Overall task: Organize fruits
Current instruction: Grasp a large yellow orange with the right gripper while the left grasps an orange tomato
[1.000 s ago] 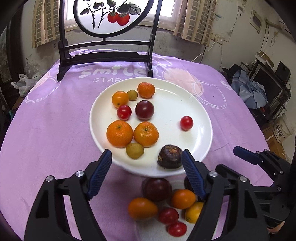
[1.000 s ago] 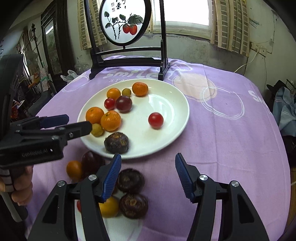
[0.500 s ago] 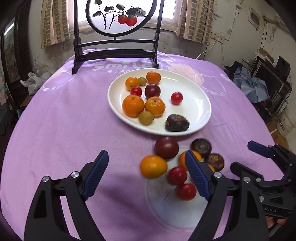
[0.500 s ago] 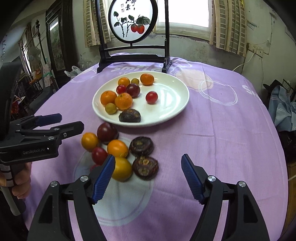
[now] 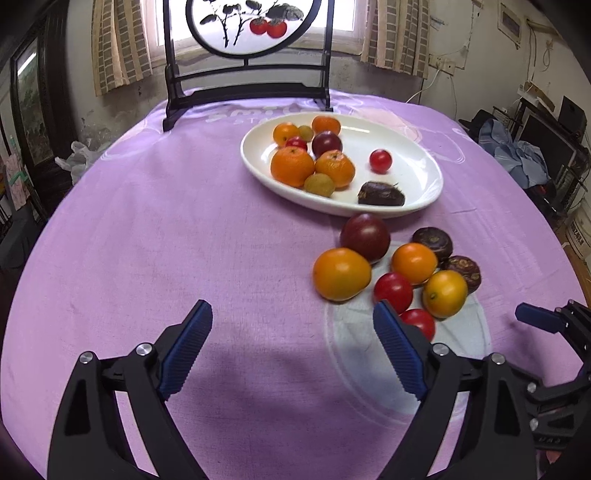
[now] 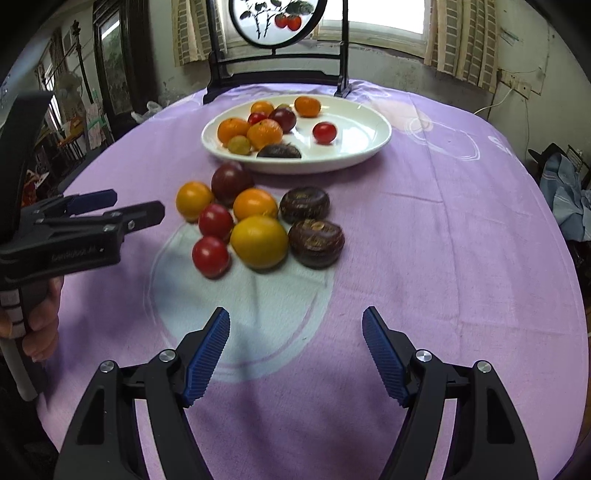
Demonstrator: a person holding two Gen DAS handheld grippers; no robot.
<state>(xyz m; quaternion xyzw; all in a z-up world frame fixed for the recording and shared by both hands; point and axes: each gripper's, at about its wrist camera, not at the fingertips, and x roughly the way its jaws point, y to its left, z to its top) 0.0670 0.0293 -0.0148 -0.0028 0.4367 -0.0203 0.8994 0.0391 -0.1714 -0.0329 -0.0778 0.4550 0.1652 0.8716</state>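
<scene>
This looks like a room in a home — a lived-in one. A round table under a purple printed cloth (image 5: 155,236) fills the middle. At the top stands a round painted screen in a dark wooden stand (image 5: 251,33) before a window with beige brick-pattern curtains (image 5: 118,40). Crumpled blue clothes (image 5: 517,155) lie at the right edge.

purple-clothed table (image 5: 184,229), white plate (image 5: 424,206), loose fruits (image 5: 341,273)

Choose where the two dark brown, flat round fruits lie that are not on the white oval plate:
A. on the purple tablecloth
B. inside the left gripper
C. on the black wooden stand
A: the two dark brown, flat round fruits rest on the purple tablecloth, near the white oval plate.
</scene>
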